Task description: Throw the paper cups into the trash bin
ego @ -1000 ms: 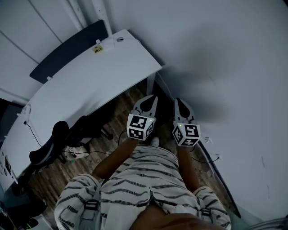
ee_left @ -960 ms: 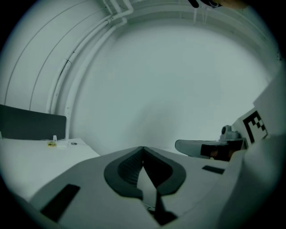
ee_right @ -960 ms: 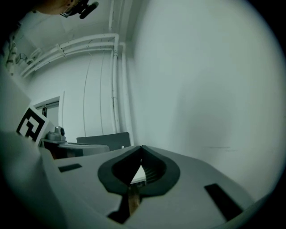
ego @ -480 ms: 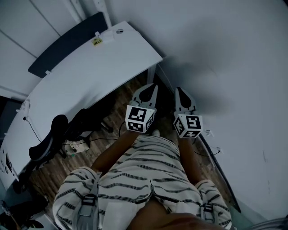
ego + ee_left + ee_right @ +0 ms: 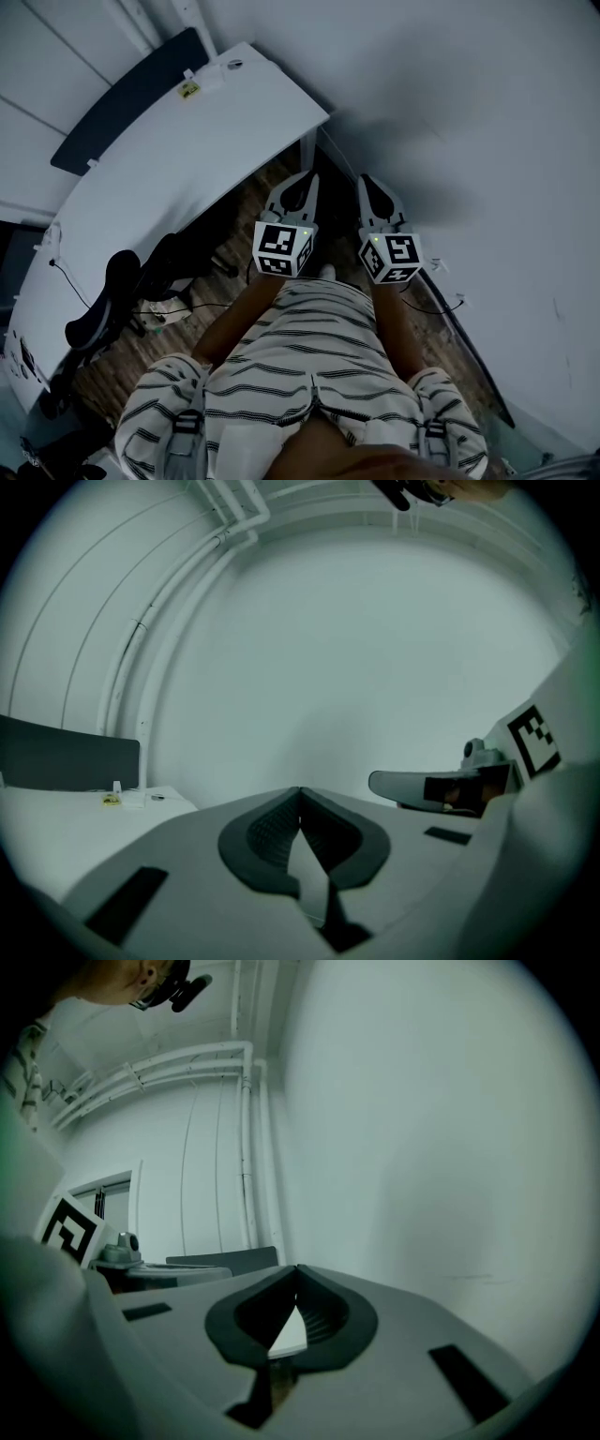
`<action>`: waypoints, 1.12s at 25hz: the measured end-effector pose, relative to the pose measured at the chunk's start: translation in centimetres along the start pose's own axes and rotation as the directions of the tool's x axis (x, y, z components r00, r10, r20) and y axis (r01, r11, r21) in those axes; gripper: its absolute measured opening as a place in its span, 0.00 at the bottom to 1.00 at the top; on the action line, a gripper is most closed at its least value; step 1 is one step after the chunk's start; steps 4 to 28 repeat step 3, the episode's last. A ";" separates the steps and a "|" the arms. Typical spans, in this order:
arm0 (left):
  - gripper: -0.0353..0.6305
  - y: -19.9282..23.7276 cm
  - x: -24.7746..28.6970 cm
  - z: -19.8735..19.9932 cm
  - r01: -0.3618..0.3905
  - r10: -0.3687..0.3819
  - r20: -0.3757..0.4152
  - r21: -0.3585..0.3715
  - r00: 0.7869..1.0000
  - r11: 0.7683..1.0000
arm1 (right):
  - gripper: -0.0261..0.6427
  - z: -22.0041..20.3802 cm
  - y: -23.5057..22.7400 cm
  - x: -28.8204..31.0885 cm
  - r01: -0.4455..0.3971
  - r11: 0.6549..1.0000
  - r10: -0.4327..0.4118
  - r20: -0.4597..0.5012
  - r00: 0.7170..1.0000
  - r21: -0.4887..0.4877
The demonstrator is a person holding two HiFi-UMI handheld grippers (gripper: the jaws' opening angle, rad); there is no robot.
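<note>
No paper cup or trash bin shows in any view. In the head view my left gripper [image 5: 307,177] and right gripper [image 5: 366,181] are held side by side in front of the person's striped clothing, both pointing at the white wall. The left gripper [image 5: 299,789] has its jaw tips touching, with nothing between them. In its own view the right gripper [image 5: 296,1267] is likewise shut and empty. Each gripper view catches the other gripper's marker cube at its edge.
A long white desk [image 5: 178,159] with a dark divider panel [image 5: 122,112] runs along the left, a small yellow item [image 5: 188,90] lying on it. A black office chair [image 5: 108,305] and cables sit on the wood floor below. The white wall [image 5: 469,112] stands close ahead.
The head view has shifted slightly, so the desk and grippers sit a little further left and higher in the frame. Both grippers keep their side-by-side pose and stay shut.
</note>
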State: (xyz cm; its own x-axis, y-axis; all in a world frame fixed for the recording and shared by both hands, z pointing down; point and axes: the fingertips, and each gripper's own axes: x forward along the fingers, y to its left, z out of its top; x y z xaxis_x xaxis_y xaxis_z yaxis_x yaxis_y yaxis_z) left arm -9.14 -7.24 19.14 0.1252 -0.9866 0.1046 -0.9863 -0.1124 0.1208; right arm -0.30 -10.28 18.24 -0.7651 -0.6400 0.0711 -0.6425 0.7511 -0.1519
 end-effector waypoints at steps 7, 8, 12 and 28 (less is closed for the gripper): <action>0.09 -0.3 0.3 0.0 0.004 -0.004 0.007 -0.006 1.000 1.000 | 0.05 0.0 -0.6 0.0 0.004 1.000 -0.004 -0.003 1.000 -0.012; 0.09 -0.3 0.3 0.0 0.004 -0.004 0.007 -0.006 1.000 1.000 | 0.05 0.0 -0.6 0.0 0.004 1.000 -0.004 -0.003 1.000 -0.012; 0.09 -0.3 0.3 0.0 0.004 -0.004 0.007 -0.006 1.000 1.000 | 0.05 0.0 -0.6 0.0 0.004 1.000 -0.004 -0.003 1.000 -0.012; 0.09 -0.3 0.3 0.0 0.004 -0.004 0.007 -0.006 1.000 1.000 | 0.05 0.0 -0.6 0.0 0.004 1.000 -0.004 -0.003 1.000 -0.012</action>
